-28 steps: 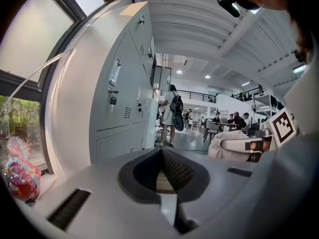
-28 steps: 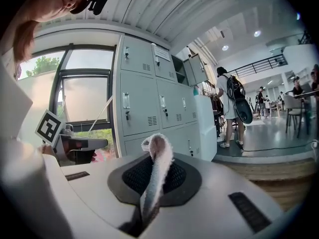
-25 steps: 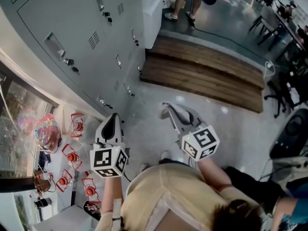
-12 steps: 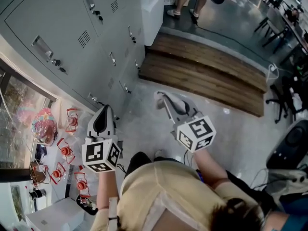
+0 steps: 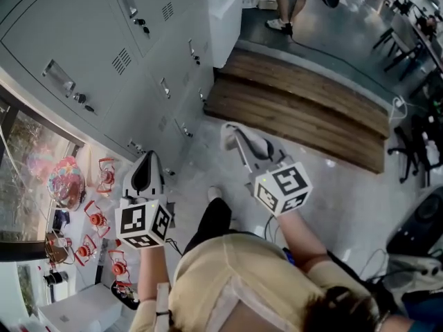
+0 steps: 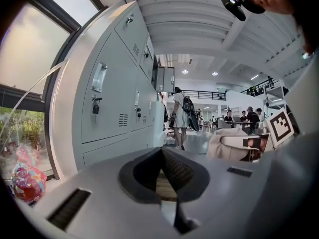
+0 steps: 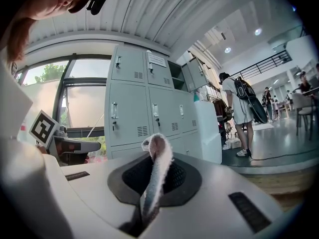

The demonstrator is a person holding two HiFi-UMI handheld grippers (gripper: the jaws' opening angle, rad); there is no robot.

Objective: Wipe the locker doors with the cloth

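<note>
A bank of grey locker doors (image 5: 104,40) with handles, keys and vents fills the upper left of the head view and stands ahead in both gripper views (image 6: 119,93) (image 7: 149,103). My right gripper (image 5: 237,138) (image 7: 157,151) is shut on a pale grey cloth (image 5: 257,146) whose folded edge sticks up between the jaws (image 7: 155,173). It hangs in the air, a short way off the lowest doors. My left gripper (image 5: 147,159) (image 6: 162,151) is shut with nothing in it, to the left of the right one and close to the locker base.
A wooden step (image 5: 297,109) runs behind the right gripper. A person with a bag (image 7: 239,108) stands beyond the lockers. Red items (image 5: 97,220) and a colourful bundle (image 5: 66,185) lie by the window at left. Chairs (image 5: 415,137) stand at the right.
Both grippers have shifted slightly left against the floor, the right one still shut on the cloth. The person holding them has stepped forward, a leg and shoe now showing between the grippers.
</note>
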